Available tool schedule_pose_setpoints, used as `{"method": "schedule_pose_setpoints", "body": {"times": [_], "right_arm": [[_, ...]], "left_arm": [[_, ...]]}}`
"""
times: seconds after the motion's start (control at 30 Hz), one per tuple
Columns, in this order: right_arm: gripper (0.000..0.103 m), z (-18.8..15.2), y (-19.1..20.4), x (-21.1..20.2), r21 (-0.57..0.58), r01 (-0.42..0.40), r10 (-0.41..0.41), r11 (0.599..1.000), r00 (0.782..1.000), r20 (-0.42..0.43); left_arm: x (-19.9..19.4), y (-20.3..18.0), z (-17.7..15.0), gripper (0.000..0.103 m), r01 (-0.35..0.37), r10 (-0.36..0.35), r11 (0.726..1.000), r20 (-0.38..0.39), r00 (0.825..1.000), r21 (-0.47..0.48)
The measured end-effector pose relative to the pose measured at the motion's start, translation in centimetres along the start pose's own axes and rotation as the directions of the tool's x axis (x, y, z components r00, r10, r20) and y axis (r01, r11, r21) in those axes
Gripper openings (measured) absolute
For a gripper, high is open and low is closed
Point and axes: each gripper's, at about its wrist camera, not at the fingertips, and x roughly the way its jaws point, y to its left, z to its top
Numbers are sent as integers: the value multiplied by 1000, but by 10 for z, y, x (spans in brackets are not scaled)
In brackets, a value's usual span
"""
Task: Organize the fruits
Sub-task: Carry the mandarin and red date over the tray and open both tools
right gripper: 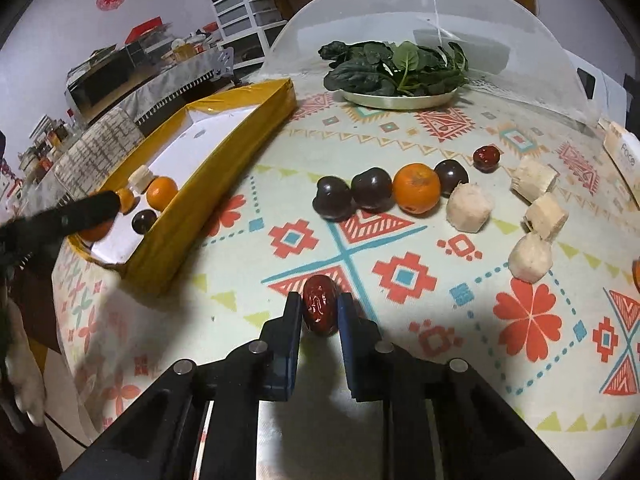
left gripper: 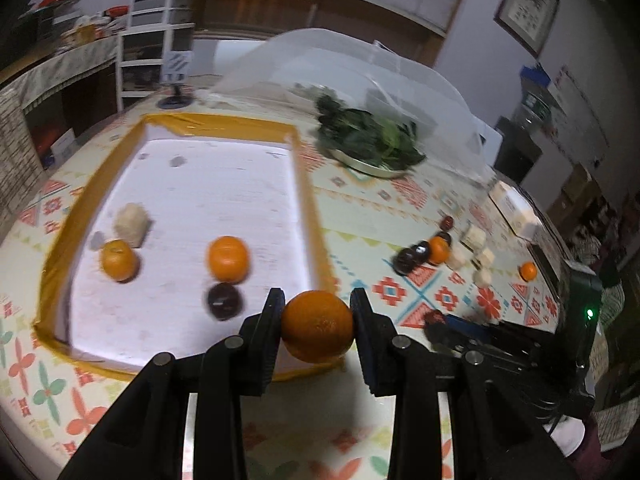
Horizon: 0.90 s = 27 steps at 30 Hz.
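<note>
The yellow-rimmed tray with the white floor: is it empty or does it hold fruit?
Holds fruit: the yellow-rimmed tray has two oranges, a dark round fruit and a pale chunk.

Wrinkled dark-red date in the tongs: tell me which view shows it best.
Right wrist view: the wrinkled dark-red date sits sharp and close between the right tongs. Left wrist view shows only a small, blurred red blob at those tongs' tip.

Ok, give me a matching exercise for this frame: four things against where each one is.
Things:
1. orange
2. red date
3. spinach
4. dark plum

Places:
A. on the metal plate
B. in the left hand-held gripper
C. inside the yellow-edged box
D. in the right hand-held gripper

Pairs: 1-B, 2-D, 3-A, 4-C
</note>
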Motion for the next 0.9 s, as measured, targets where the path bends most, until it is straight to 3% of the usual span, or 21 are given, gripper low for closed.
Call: {"method": "schedule_pose_setpoints", "body": {"times": [0.3, 0.67, 0.9], "right_arm": [[20, -5, 5, -2, 3, 40, -40, 999, 999, 12], [19, 6, 10, 7, 11, 74, -74, 997, 997, 3], [19, 18, 19, -11, 13, 44, -45, 999, 997, 56]], "left_arm": [[-10, 40, -5, 33, -21, 22, 997, 15, 1000, -69], [-6, 60, -7, 33, -56, 55, 994, -5, 998, -89], [1, 77, -5, 33, -87, 84, 988, -29, 996, -123]]}}
